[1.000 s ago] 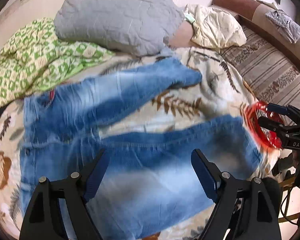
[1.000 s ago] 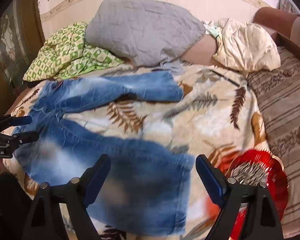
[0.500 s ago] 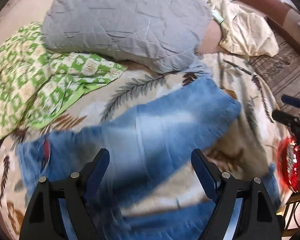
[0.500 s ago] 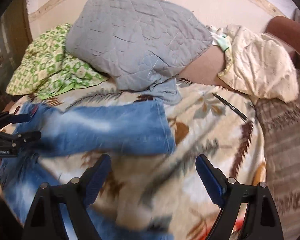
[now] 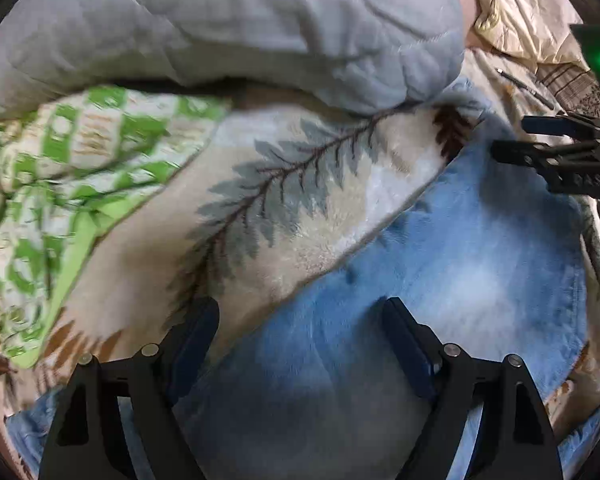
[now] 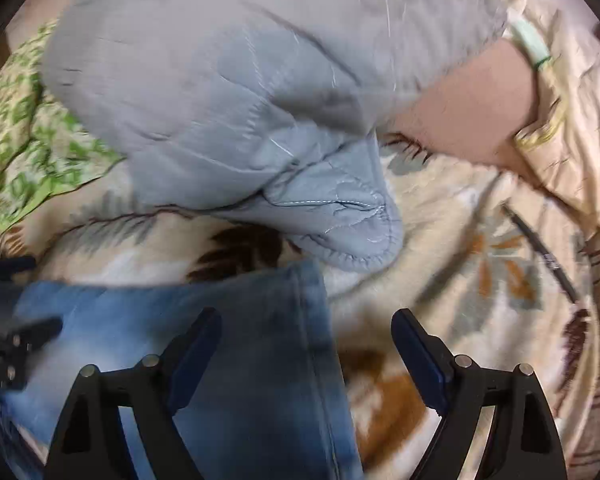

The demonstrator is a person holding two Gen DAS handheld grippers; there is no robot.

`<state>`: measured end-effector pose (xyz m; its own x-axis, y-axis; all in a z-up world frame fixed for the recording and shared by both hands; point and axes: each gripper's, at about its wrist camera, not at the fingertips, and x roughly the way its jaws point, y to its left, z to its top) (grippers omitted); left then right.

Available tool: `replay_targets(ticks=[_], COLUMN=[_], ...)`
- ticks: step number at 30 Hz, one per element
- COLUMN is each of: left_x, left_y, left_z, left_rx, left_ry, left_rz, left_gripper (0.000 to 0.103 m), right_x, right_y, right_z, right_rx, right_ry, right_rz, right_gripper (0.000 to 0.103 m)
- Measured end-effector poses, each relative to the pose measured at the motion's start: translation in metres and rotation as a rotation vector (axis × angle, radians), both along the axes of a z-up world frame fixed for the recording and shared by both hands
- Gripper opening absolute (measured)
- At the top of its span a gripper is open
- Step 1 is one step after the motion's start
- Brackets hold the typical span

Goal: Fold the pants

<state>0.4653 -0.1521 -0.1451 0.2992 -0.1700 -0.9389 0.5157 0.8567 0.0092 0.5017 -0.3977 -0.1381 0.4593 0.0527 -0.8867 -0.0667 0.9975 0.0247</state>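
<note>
The jeans (image 5: pixel 440 280) lie flat and unfolded on the leaf-print blanket (image 5: pixel 300 184), one leg just below the grey quilted pillow (image 6: pixel 220 80), its hem (image 6: pixel 312 300) nearest the pillow's corner. The left gripper (image 5: pixel 300 340) hangs over the leg's upper edge, jaws spread and empty. The right gripper (image 6: pixel 306 352) straddles the hem, also spread. No fold looks made yet, though blur hides detail; every fold seems left to do.

A bed covered by a cream leaf-print blanket (image 5: pixel 320 216) carries everything. Directly on it lie the blue jeans (image 6: pixel 236 344), a grey quilted pillow (image 6: pixel 236 92), a green patterned cloth (image 5: pixel 60 184), a beige quilt (image 6: pixel 572 112) and a thin dark pen (image 6: pixel 540 248).
</note>
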Motion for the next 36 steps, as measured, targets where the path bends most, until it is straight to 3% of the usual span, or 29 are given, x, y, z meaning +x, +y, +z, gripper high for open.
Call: replay_targets(ticks=[1, 2, 3, 4, 5, 6, 9, 13, 19, 23, 29, 34, 36], left_x=[0.001, 0.001, 0.000, -0.001, -0.001, -0.002, -0.016, -0.054, -0.118, -0.185, -0.291, -0.357, -0.375], left_y=[-0.001, -0.001, -0.002, -0.003, -0.004, -0.005, -0.007, -0.009, 0.000, 0.004, 0.011, 0.013, 0.010], left_z=[-0.003, -0.003, 0.000, 0.005, 0.007, 0.009, 0.022, 0.060, 0.112, 0.133, 0.131, 0.101, 0.086], left_rx=[-0.004, -0.013, -0.032, -0.058, -0.056, -0.052, -0.074, -0.113, -0.159, -0.194, -0.245, -0.262, -0.230], left_ry=[0.010, 0.004, -0.016, -0.012, 0.000, 0.009, -0.002, -0.066, -0.153, -0.204, -0.236, -0.181, -0.170], left_rz=[-0.002, -0.003, -0.021, -0.040, -0.028, -0.026, -0.050, -0.077, -0.120, -0.170, -0.218, -0.257, -0.249], left_gripper=[0.084, 0.082, 0.036, 0.013, 0.013, 0.012, 0.008, 0.008, 0.007, 0.007, 0.007, 0.007, 0.007], right_x=[0.005, 0.009, 0.010, 0.010, 0.008, 0.005, -0.011, -0.049, -0.131, -0.209, -0.337, -0.410, -0.432], right_y=[0.000, 0.001, 0.002, 0.003, 0.004, 0.004, 0.001, -0.003, -0.017, -0.029, -0.039, -0.035, -0.031], right_z=[-0.007, -0.013, -0.015, -0.016, -0.014, -0.010, 0.010, 0.048, 0.096, 0.113, 0.114, 0.085, 0.069], right_rx=[0.014, 0.032, 0.059, 0.059, 0.042, 0.046, 0.055, 0.057, 0.097, 0.153, 0.233, 0.270, 0.271], right_ry=[0.012, 0.021, 0.009, 0.000, -0.019, -0.022, -0.056, -0.126, -0.217, -0.268, -0.327, -0.260, -0.225], right_rz=[0.004, 0.017, 0.042, 0.052, 0.054, 0.065, 0.071, 0.089, 0.063, 0.030, 0.000, -0.019, -0.023], right_gripper=[0.087, 0.069, 0.043, 0.040, 0.021, 0.013, 0.009, 0.008, 0.007, 0.007, 0.007, 0.007, 0.007])
